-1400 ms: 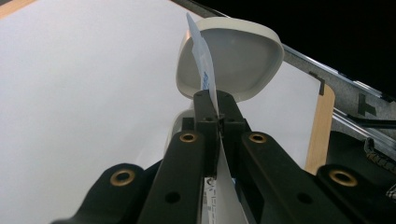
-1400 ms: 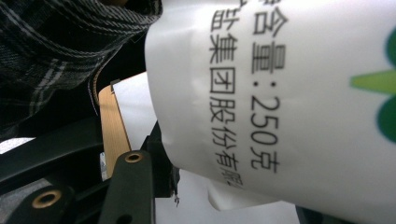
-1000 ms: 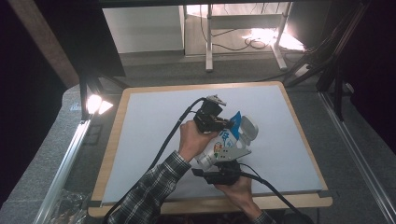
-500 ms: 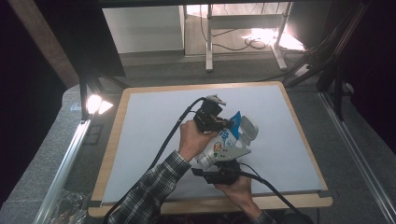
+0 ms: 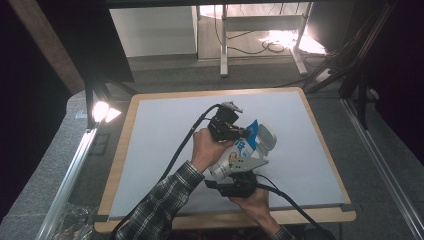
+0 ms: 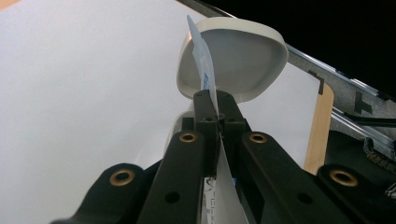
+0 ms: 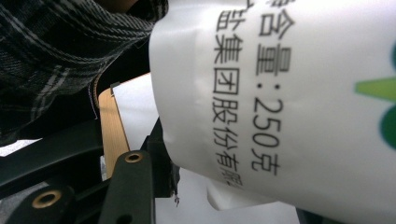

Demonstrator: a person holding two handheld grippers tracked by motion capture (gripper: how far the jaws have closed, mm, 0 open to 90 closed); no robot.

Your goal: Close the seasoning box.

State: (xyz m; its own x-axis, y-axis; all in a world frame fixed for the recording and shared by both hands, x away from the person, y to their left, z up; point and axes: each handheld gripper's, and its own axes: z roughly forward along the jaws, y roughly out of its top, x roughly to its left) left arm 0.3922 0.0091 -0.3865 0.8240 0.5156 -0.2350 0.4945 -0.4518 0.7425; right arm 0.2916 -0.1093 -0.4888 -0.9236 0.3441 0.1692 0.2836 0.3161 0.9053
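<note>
- Left tool [image 5: 240, 131]: its jaws are pressed together on a thin blue-and-white label flap [image 6: 201, 65] — a strip of wrapper standing edge-on between the pads in the left gripper view, just in front of the container's flipped-open white lid [image 6: 233, 58].
- Between the two hands: the white container [image 5: 239, 155] lies tilted over the middle of the white-topped table [image 5: 160, 135], lid end pointing away from the person, base end toward the right hand.
- Right tool [image 5: 235, 186]: half spread and clamped on the container's lower body; the right gripper view looks up close at its printed white wrapper [image 7: 280, 93], with a plaid sleeve [image 7: 70, 51] behind.
- Step in hand, as I judge it: peeling the wrapper off the container — one tool anchors the body, the other has the loose edge.
- Next move likely calls for a steady pull of the flap away from the body while the right grip stays firm; a thin film could tear or slip from the pads.
</note>
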